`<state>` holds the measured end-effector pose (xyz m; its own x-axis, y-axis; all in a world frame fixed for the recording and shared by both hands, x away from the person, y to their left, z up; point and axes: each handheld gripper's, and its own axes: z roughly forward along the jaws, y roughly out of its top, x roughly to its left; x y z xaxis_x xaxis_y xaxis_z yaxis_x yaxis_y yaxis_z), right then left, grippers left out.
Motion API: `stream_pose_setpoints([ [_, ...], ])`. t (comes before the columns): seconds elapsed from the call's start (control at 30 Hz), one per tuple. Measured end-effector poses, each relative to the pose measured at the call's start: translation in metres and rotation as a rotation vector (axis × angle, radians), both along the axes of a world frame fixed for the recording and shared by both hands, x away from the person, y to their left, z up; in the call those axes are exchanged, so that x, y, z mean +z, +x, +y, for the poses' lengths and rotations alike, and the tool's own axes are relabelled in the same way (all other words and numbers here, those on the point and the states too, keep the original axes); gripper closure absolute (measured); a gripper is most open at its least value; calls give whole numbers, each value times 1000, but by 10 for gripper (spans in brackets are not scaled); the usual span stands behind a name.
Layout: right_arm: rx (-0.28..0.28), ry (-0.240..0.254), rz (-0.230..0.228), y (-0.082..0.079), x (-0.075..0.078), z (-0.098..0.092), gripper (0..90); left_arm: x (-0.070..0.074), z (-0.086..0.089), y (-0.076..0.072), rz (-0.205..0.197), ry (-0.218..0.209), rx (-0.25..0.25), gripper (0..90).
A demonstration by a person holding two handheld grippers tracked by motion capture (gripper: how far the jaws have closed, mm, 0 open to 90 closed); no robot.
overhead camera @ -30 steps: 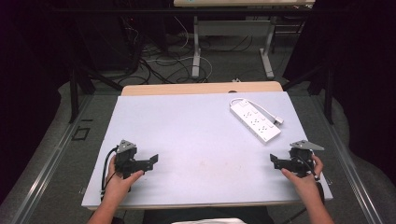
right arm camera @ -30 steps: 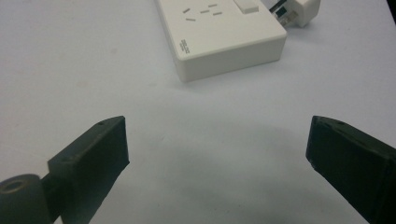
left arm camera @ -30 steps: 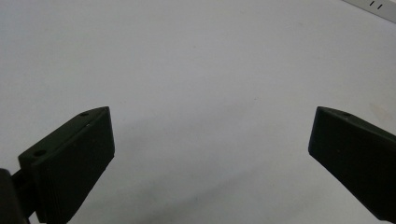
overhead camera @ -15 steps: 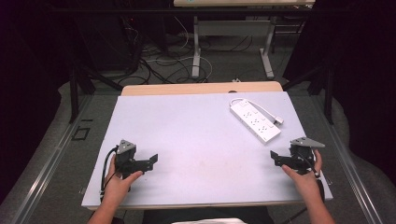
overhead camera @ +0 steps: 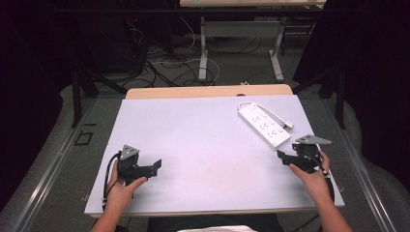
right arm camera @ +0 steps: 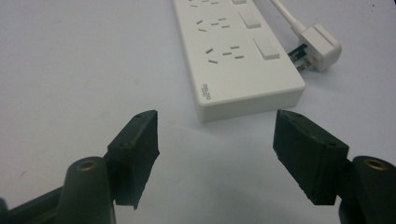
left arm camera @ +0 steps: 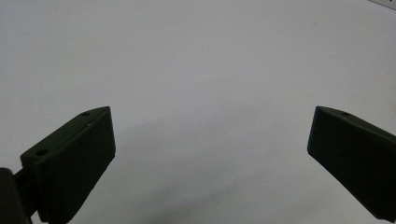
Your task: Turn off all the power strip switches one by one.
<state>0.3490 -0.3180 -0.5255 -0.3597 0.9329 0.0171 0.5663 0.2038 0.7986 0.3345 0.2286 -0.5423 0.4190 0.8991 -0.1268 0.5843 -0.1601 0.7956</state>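
Note:
A white power strip [overhead camera: 263,125] lies at the far right of the pale tabletop [overhead camera: 208,135], its plug [overhead camera: 288,125] beside it. My right gripper [overhead camera: 283,157] hovers just in front of the strip's near end, held in a hand. In the right gripper view the strip [right arm camera: 238,60] and its plug [right arm camera: 320,44] lie just beyond the gripper [right arm camera: 215,119]. Its jaws have just been closing, are still apart, and have nothing between them. My left gripper [overhead camera: 152,166] rests at the front left, open. In the left gripper view, bare table lies between the wide-spread jaws of that gripper [left arm camera: 212,114].
Beyond the table's far edge stands a wooden strip [overhead camera: 208,91], then a floor with loose cables [overhead camera: 164,63] and the legs of another desk [overhead camera: 203,48]. Metal rails [overhead camera: 48,169] run along both sides of the table.
The right gripper has edged slightly away from the front edge toward the power strip. The left hand and its gripper have stayed put.

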Motion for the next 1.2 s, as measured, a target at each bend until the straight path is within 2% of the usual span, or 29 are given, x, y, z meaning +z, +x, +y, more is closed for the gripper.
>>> stream_pose_setpoints([
  [0.13,15,4,-8,6,5,6,338,0,0,0,11,6,-4,14],
  [0.17,22,2,-11,8,6,7,346,-1,-1,0,0,5,3,15],
  [0.4,48,-2,20,22,17,15,352,0,0,0,14,11,-5,24],
  [0.53,53,-22,15,29,25,19,353,0,0,0,15,7,-5,25],
  [0.57,57,-29,15,30,26,20,353,-1,-1,0,5,5,-1,25],
  [1.07,64,-61,51,56,42,26,352,1,0,-1,10,-6,1,32],
  [1.2,74,-85,58,65,46,29,353,1,0,-1,11,-6,0,34],
])
